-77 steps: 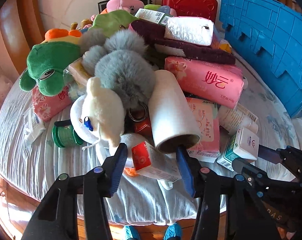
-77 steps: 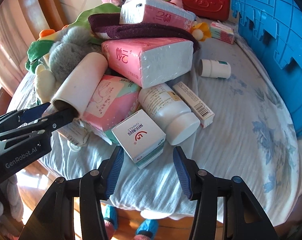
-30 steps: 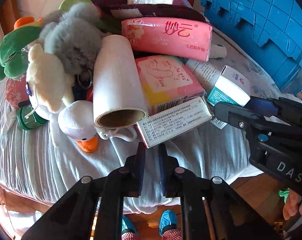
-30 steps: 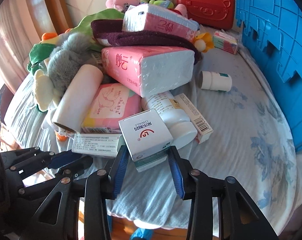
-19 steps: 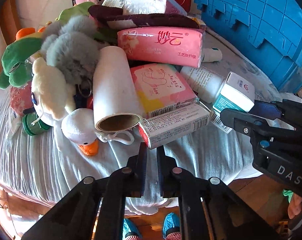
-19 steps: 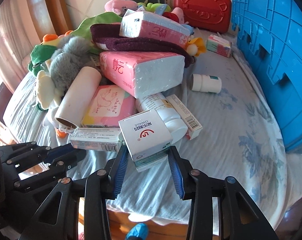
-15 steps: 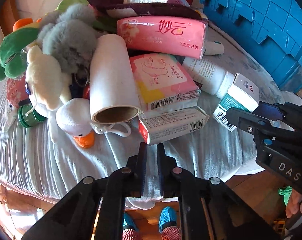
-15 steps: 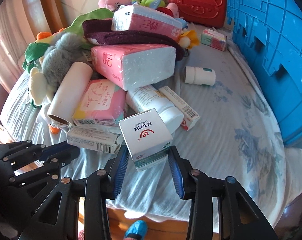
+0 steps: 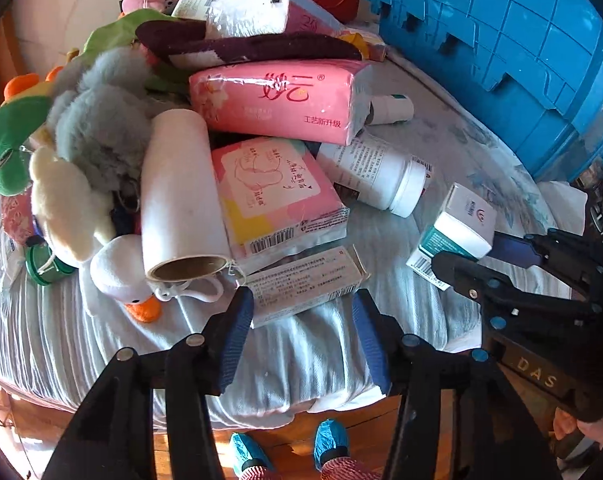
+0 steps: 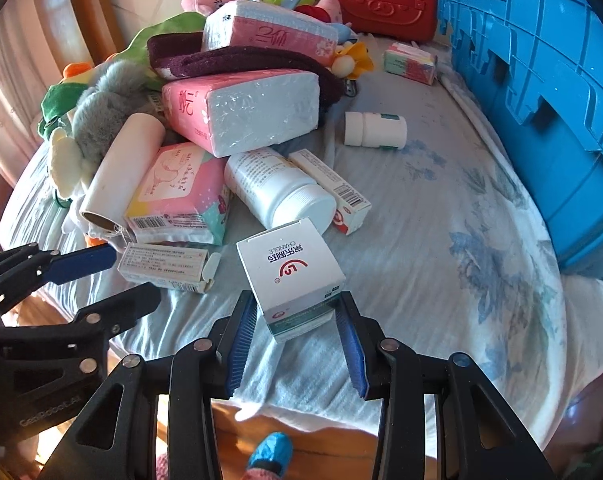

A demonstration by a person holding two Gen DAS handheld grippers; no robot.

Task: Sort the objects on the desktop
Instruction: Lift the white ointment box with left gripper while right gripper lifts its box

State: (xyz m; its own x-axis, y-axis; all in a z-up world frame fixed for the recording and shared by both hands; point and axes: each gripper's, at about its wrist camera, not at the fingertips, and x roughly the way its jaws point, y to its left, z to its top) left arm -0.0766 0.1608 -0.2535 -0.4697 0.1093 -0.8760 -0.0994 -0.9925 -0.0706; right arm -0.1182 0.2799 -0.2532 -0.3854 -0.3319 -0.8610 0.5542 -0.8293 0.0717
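Right gripper (image 10: 296,322): pads clamping white-and-teal medicine carton (image 10: 291,270), carrying it clear of the pile, presumably for binning in the blue crate (image 10: 541,80). Left gripper (image 9: 301,336): jaws opening around flat printed carton (image 9: 305,284) lying on bedsheet (image 9: 41,332), untouched

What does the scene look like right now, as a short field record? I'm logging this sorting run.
surface: table under a pale floral cloth
right gripper: shut on white medicine box
left gripper: jaws opening, flat carton lying between them
pile: pink tissue packs, plush toys, paper roll
container: blue crate on the right
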